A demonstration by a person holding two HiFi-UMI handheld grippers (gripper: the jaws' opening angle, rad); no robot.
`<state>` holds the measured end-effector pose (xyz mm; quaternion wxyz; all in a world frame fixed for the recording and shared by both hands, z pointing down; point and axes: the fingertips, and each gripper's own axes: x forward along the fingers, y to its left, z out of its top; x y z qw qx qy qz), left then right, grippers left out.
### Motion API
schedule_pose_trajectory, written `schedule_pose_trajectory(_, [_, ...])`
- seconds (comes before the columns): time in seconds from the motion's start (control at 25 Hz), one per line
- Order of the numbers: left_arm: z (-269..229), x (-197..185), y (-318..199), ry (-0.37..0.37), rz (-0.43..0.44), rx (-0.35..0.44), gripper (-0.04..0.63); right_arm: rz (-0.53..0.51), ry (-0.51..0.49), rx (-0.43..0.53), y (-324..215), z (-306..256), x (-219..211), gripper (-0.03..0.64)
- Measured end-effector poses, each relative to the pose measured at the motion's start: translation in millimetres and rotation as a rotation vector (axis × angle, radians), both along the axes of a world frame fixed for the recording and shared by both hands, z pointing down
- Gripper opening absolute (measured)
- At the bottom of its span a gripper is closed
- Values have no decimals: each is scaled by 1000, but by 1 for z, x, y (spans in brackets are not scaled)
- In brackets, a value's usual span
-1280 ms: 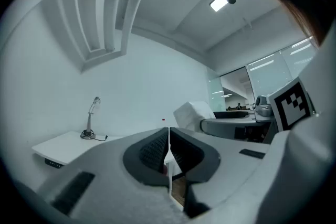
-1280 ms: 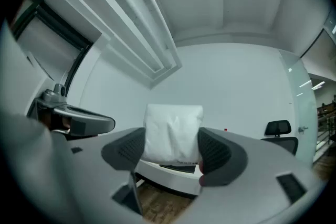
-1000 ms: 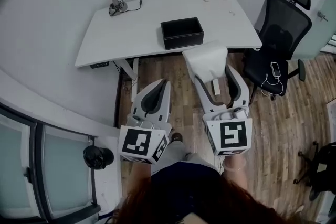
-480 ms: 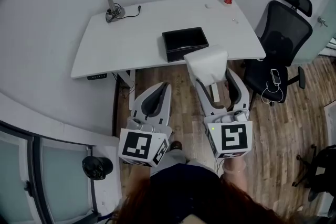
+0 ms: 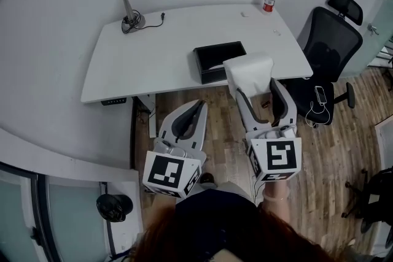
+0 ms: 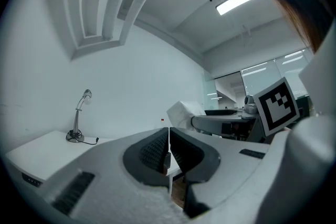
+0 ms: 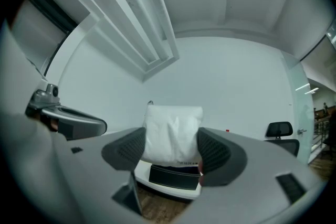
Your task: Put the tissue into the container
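My right claw (image 5: 256,90) grips the white tissue (image 5: 247,69) near the black container (image 5: 204,75) on the white surface (image 5: 153,52); my left claw (image 5: 198,108) is closed, empty.

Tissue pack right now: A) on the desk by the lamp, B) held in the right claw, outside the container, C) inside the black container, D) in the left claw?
B: the tissue pack sits between the right claw's jaws, with the container on the desk beyond it; the left claw is shut and empty.
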<state>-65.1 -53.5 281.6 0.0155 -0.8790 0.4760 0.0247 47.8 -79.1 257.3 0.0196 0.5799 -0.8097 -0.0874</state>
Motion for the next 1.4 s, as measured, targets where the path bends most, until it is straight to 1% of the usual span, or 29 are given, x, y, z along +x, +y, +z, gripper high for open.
schedule_pose_trajectory(0.24, [4,-7,-8,15,44,-12,32,20,12,2,-11,-3,-15,328])
schedule_pose_trajectory(0.48, [8,-11,-17,22,58,-31,32,20,15,-24,-23,1,-22,327])
schedule_pose_trajectory(0.64, [12,-14,-27,22,53,-45,32,22,16,-37,-36,5,-21,327])
schedule_pose_trajectory(0.84, [14,-17,-38,19,37,-39,32,21,19,-43,-49,12,-19,327])
schedule_pose_trajectory(1.4, [20,-18,-100,15,46,-68,32,21,28,-113,-110,32,-23,325])
